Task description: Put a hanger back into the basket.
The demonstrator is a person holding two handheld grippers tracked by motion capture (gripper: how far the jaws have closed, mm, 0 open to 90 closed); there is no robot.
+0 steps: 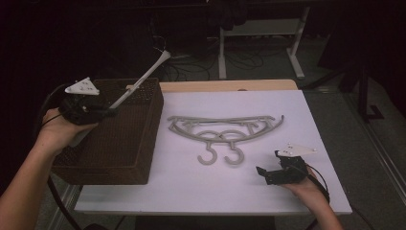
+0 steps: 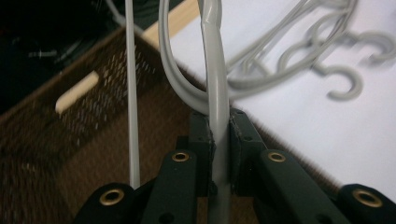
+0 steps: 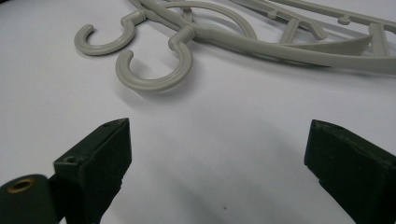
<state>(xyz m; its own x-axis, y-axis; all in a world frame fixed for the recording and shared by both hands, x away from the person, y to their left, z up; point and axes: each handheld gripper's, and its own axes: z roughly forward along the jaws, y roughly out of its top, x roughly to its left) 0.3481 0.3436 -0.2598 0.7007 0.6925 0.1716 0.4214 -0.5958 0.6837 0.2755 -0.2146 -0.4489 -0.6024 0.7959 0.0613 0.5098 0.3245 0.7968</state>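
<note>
My left gripper point(image 1: 107, 111) is shut on a grey plastic hanger point(image 1: 141, 81) and holds it above the brown woven basket point(image 1: 119, 143). The hanger's arm slants up and away past the basket's far corner. In the left gripper view the black jaws pinch the hanger's thick bar point(image 2: 217, 84) between them, over the basket's inside point(image 2: 70, 140). Two more grey hangers point(image 1: 225, 129) lie stacked on the white table point(image 1: 215, 187), hooks toward me. My right gripper point(image 1: 269, 163) hovers open near the front right, with bare tabletop between its jaws point(image 3: 219, 154) and the hooks point(image 3: 154, 70) just ahead.
The basket takes up the table's left end and overhangs its edge. A wooden strip point(image 1: 230, 85) runs along the far edge. Behind the table stand white desk legs point(image 1: 222, 52) and loose cables on a dark floor.
</note>
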